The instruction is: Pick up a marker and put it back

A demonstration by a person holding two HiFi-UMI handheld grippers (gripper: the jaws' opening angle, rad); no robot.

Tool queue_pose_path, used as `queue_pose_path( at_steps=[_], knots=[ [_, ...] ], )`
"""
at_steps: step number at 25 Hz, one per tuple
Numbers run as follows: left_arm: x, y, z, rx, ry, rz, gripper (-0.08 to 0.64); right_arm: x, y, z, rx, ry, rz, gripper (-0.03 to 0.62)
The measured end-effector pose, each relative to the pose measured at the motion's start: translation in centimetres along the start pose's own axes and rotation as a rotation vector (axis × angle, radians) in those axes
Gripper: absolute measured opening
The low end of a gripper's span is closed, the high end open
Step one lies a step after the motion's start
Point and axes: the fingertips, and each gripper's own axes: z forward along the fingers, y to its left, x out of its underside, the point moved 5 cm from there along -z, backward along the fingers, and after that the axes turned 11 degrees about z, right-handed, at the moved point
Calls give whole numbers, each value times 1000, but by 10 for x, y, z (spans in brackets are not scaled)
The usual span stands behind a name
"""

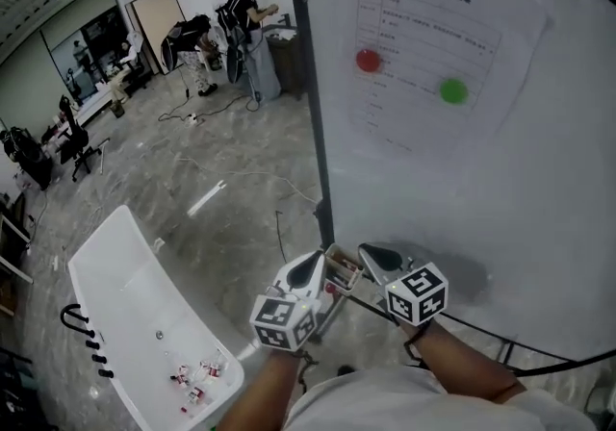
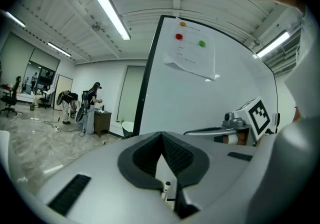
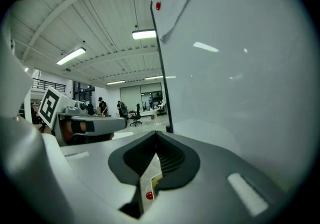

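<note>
My two claws sit side by side at the bottom left corner of the large white whiteboard [image 1: 481, 189], both pointing away from me towards its black edge post [image 1: 313, 112]. My left claw [image 1: 316, 264] is pinched narrow. In its own view the dark pads meet at the tips, leaving only a slit nearer the camera, and nothing is clamped. My right claw [image 1: 373, 254] is the same, tips together and empty.

What I take for the marker is a small round red end [image 1: 331, 288] showing at the near side of a small beige open-topped box [image 1: 344, 272]. I cannot see a barrel, so that reading is a guess. The box hangs at the foot of the whiteboard, in the gap between my claws and just beside each. The red end is on the side towards my left claw, close against its flank, so I judge that hand the nearer. The same red spot also shows low down through my right claw's slit.

If it is a marker seen end-on, its long axis runs down into the box, away from me. Both sets of tips already reach past the red end, further towards the whiteboard, so I would have to draw a claw back, spread it, and bring it in across the barrel.

Left of the whiteboard, well apart from my claws, a long white table [image 1: 125, 266] carries some small red-and-white pieces [image 1: 197, 383]. They are too small for me to tell what they are
</note>
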Motion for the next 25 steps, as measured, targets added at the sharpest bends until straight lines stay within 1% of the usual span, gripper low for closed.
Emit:
queue_pose_path(
  at_steps=[3, 6, 11, 14, 18, 25],
  knots=[
    [-18, -4, 0, -1, -24, 26, 2, -23, 20, -9, -27, -64, -48, 3],
    [-32, -8, 0, 0, -40, 47, 2, -39, 31, -16, -45, -111, -71, 3],
    [-49, -17, -4, -1, -58, 64, 2, -54, 44, -27, -67, -145, -93, 2],
    [-53, -21, -7, 1, -65, 74, 2, -58, 48, -30, -71, -158, -97, 2],
    [-54, -25, -8, 2, -69, 77, 2, -60, 51, -35, -68, -168, -129, 2],
    [-48, -28, -1, 6, -79, 85, 2, -58, 45, -36, -64, -183, -138, 2]
  ],
)
